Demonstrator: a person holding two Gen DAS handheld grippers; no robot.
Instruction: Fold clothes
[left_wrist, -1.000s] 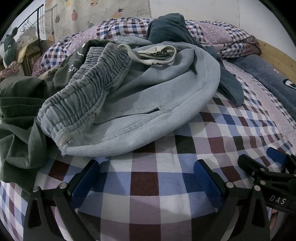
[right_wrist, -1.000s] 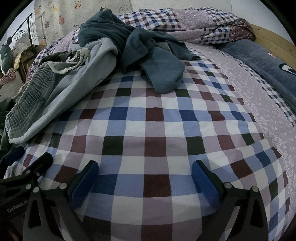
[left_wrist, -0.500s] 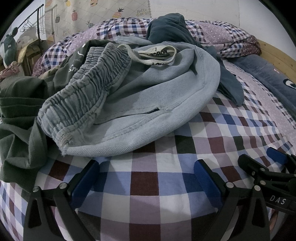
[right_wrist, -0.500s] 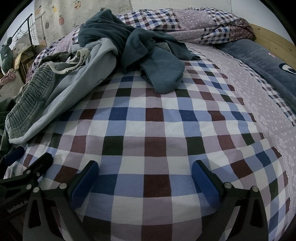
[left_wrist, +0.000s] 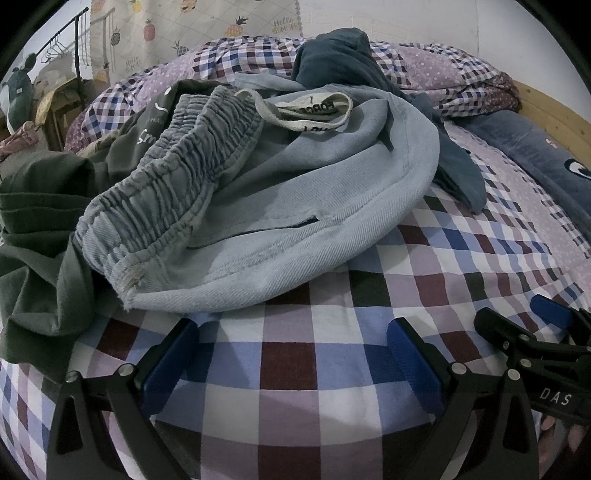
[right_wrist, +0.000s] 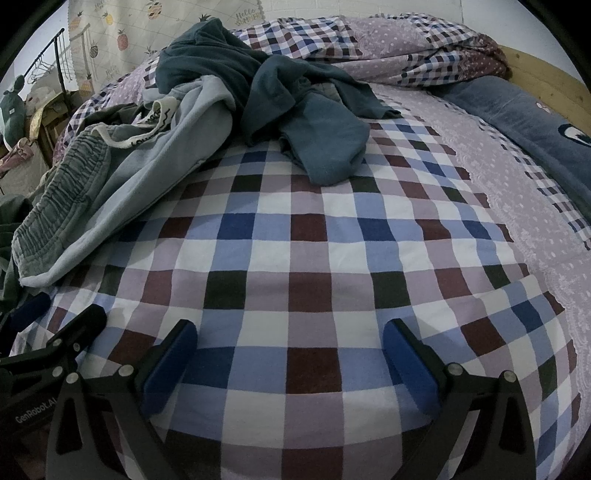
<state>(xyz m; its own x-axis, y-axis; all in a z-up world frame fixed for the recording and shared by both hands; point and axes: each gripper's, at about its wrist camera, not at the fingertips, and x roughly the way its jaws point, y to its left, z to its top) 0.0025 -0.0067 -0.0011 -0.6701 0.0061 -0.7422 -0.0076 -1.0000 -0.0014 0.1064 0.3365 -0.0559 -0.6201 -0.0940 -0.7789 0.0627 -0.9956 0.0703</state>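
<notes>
Pale blue denim, the elastic-waisted shorts (left_wrist: 280, 206) lie crumpled just ahead of the left gripper (left_wrist: 291, 350), jaws wide and empty; the right gripper (right_wrist: 290, 354) is likewise wide, over bare checked bed (right_wrist: 314, 258). Risk, likely: snagging the green garment (left_wrist: 40, 236) or teal top (right_wrist: 295, 110) tangled alongside. Drawstring lettering partly reads "FORCE"; the wall cloth says "Hello Summer"; the grippers carry "DAS" and "GenRobot.AI".

Dim, bluish, even light; sharp centre, strong fisheye bending and dark corners.
</notes>
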